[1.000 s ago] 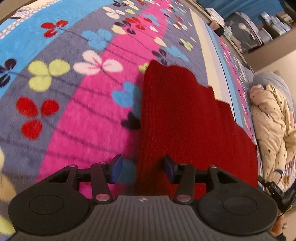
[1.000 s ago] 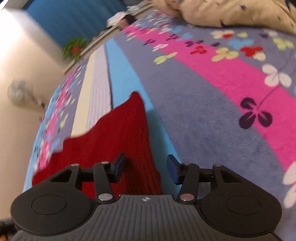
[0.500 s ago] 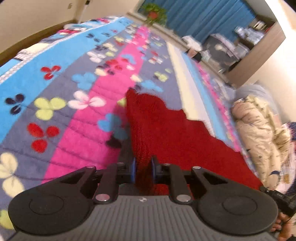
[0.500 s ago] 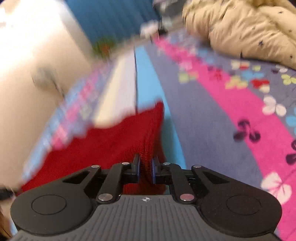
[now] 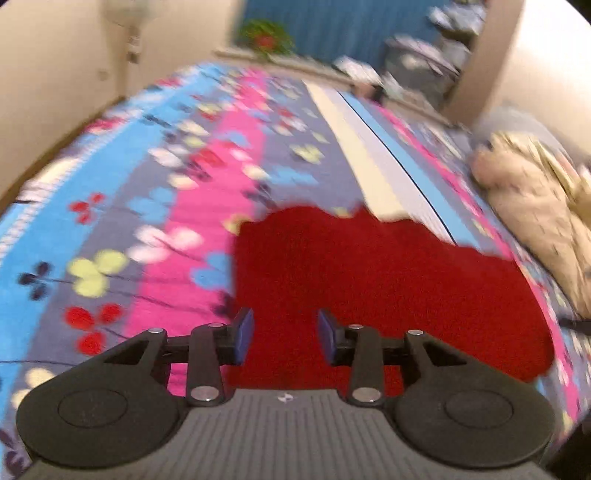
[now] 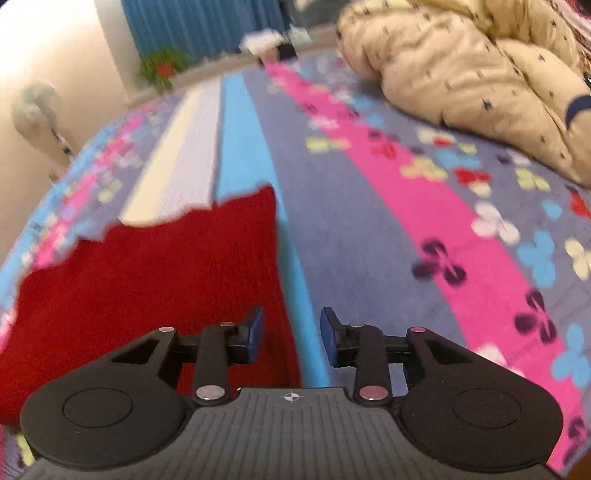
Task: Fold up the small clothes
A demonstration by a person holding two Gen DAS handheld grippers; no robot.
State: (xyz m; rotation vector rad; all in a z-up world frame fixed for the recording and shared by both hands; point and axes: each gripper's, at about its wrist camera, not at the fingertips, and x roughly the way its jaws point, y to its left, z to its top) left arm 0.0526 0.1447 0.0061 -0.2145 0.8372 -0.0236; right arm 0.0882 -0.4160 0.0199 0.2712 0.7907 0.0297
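A red knitted garment [image 5: 369, 280] lies flat on the flowered bedspread [image 5: 155, 206]. My left gripper [image 5: 285, 334] is open and empty above the garment's near left edge. In the right wrist view the same red garment [image 6: 155, 273] lies to the left, its right edge running up past the fingers. My right gripper [image 6: 291, 332] is open and empty above that right edge, over the blue stripe of the bedspread [image 6: 388, 229].
A beige spotted quilt [image 6: 472, 74] is heaped at the far right of the bed; it also shows in the left wrist view [image 5: 539, 214]. A standing fan [image 6: 37, 114], a potted plant [image 6: 162, 66] and blue curtains [image 5: 332, 26] stand beyond the bed.
Both grippers closed on the garment's edges half a second ago, then opened and let go. Both have lifted and drawn back; the garment now lies folded shorter.
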